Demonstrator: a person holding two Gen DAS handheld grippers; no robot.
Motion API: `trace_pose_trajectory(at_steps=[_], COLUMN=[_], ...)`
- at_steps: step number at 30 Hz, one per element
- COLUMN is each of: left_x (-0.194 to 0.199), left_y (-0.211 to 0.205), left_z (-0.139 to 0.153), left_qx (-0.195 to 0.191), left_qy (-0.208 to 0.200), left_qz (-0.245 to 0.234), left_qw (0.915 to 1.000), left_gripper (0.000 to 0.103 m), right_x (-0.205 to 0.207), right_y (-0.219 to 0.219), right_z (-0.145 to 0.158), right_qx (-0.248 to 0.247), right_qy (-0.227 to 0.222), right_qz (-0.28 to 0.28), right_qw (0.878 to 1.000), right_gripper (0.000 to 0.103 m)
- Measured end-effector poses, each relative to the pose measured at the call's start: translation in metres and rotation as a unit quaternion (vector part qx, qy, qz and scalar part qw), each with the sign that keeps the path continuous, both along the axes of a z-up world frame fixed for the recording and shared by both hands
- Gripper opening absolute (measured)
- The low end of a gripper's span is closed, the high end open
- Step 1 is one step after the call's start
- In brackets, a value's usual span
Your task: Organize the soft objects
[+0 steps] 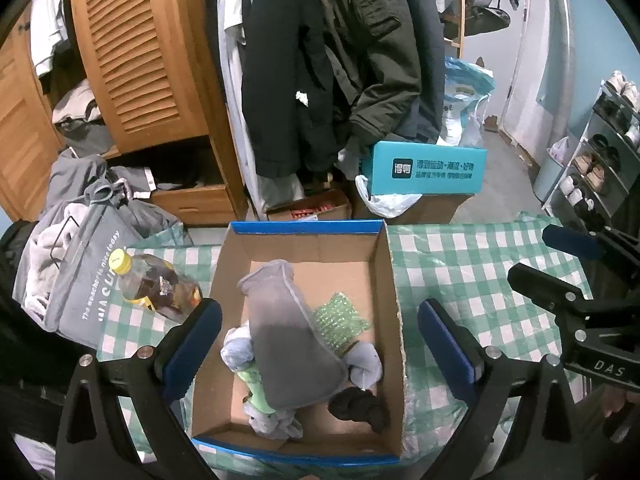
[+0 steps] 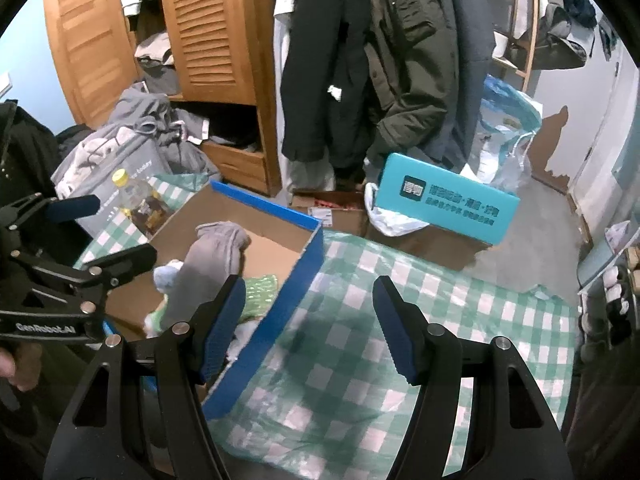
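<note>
The long grey fleece sock [image 1: 290,334] lies lengthwise in the blue-rimmed cardboard box [image 1: 394,292] on the bench, directly beneath the left gripper [image 1: 320,340], jaws wide and empty; the right gripper [image 2: 310,324], half-open, holds nothing.

The right gripper [image 2: 310,328] occupies the lower centre, jaws apart, nothing between them; below the gap lies the green-checked tablecloth [image 2: 360,344]. The left finger's blue pad [image 2: 224,328] overlaps the rim of the cardboard box [image 2: 280,272] at 9 o'clock from the gap. Inside the box, a grey cloth item [image 2: 208,264] lies on top, with a pale blue item [image 2: 168,274] and a green beaded piece [image 2: 260,288] beside it. The left gripper [image 2: 116,228] enters at 9 o'clock, jaws spread. A yellow-capped bottle [image 2: 138,200] lies at 10 o'clock. A teal box [image 2: 448,204] sits at 1 o'clock.
</note>
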State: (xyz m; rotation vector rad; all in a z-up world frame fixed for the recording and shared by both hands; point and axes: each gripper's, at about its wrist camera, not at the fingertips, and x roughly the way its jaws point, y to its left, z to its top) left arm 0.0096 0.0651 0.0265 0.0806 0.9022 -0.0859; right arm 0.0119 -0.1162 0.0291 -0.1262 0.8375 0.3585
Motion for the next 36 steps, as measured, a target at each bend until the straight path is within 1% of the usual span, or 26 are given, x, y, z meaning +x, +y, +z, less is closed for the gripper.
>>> trace_pose_trajectory(at_steps=[3,4,6,14,24,36], left_x=[0.0,0.0,-0.001,0.0,0.005,0.003], left_y=[-0.002,-0.004,-0.007,-0.018,-0.023,-0.027], left_z=[0.001,0.002,0.004,0.003,-0.003,-0.005], left_qx=[0.003,0.009,0.014,0.024,0.027,0.032], left_qy=[0.0,-0.002,-0.007,-0.007,0.004,0.006], left_qz=[0.001,0.003,0.001,-0.007,-0.011,-0.007], left_qw=[1.0,1.0,0.9999,0.9997,0.9996,0.9995], left_gripper=[0.1,0.103,0.103,0.103,0.103,0.103], right_x=[0.001,0.001,0.001,0.001,0.001,-0.001], right_y=[-0.005,-0.006,-0.01,-0.02,-0.024,-0.028], right_z=[-0.002,-0.002,-0.002,-0.002,-0.004,-0.005], right_qx=[0.004,0.005,0.007,0.012,0.013,0.012], right_qy=[0.003,0.001,0.0,-0.004,-0.002,-0.002], right_qz=[-0.002,-0.004,-0.006,-0.015,-0.016,-0.019], right_qw=[1.0,1.0,1.0,1.0,1.0,1.0], right_gripper=[0.065,0.065,0.065,0.065,0.065,0.065])
